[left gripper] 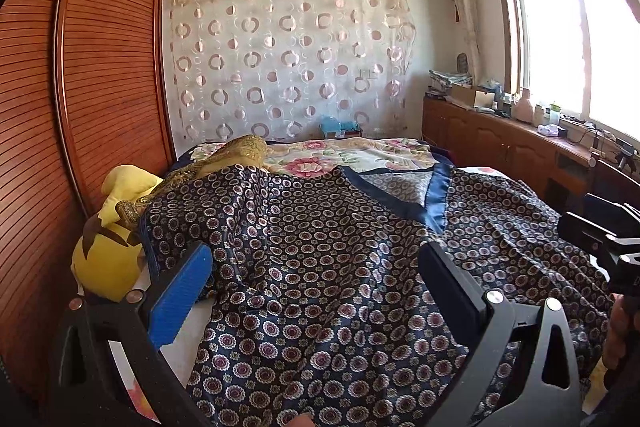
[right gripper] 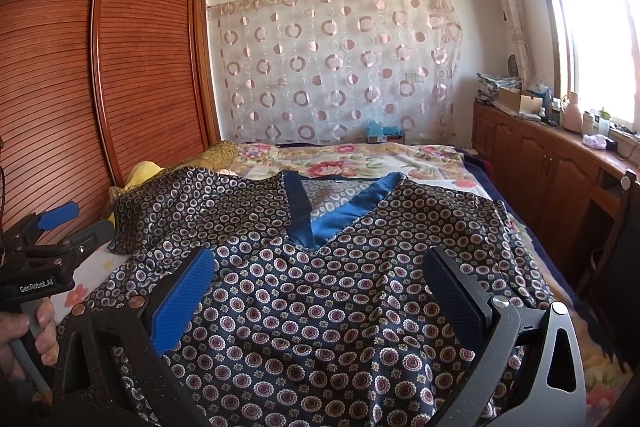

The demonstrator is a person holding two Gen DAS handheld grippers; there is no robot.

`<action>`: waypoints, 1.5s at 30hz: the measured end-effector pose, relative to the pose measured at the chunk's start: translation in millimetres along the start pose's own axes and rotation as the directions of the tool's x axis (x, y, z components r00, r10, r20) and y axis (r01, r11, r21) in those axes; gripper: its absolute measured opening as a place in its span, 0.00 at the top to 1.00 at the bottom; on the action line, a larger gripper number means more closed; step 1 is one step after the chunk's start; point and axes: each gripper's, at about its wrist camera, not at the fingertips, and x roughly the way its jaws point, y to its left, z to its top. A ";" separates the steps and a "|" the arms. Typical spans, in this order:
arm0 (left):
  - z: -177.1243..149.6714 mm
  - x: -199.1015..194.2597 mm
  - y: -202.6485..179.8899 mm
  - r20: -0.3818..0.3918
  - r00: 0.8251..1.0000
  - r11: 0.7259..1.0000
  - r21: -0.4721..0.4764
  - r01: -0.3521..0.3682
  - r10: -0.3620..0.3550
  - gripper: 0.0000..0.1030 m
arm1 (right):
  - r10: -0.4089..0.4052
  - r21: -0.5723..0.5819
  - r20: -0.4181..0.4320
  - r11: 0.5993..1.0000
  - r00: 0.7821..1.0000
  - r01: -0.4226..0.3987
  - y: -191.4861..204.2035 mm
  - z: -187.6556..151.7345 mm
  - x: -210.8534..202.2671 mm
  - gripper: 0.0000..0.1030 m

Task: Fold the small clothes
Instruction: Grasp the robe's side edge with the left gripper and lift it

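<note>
A dark navy top (left gripper: 320, 267) (right gripper: 320, 287) printed with small round flowers lies spread face up on the bed. Its blue satin V-neck trim (left gripper: 434, 195) (right gripper: 340, 211) points toward me. My left gripper (left gripper: 316, 271) hovers open over the shirt's left half, blue pads wide apart with nothing between them. My right gripper (right gripper: 320, 275) hangs open just below the neckline, also empty. The left gripper (right gripper: 56, 227) shows at the right wrist view's left edge, held by a hand (right gripper: 24, 339). The right gripper's body (left gripper: 600, 235) shows at the left wrist view's right edge.
A yellow plush toy (left gripper: 108, 259) and a gold pillow (left gripper: 240, 151) lie at the bed's left side by the slatted wooden wardrobe (left gripper: 88, 87). A floral bedspread (right gripper: 360, 155) covers the far bed. A low wooden cabinet (right gripper: 540, 163) with clutter runs under the window at the right.
</note>
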 end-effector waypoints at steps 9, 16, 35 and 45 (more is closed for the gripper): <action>-13.7 42.1 41.6 -0.163 0.985 0.998 -0.039 0.044 -0.050 0.00 | 0.040 -0.029 -0.055 0.999 0.998 -0.041 5.7 3.4 33.3 0.00; -18.4 58.0 78.4 -0.222 0.975 0.999 -0.026 0.025 -0.030 0.00 | 0.088 -0.056 -0.098 0.994 0.991 -0.094 6.0 12.8 56.0 0.00; -22.2 113.5 184.2 -0.381 0.922 0.991 -0.135 0.023 -0.073 0.28 | 0.181 -0.174 -0.273 0.957 0.945 -0.234 37.7 25.8 120.2 0.00; -23.0 149.2 191.0 -0.439 0.884 0.982 -0.161 0.102 -0.163 0.30 | 0.199 -0.181 -0.320 0.947 0.926 -0.266 36.9 21.2 129.1 0.00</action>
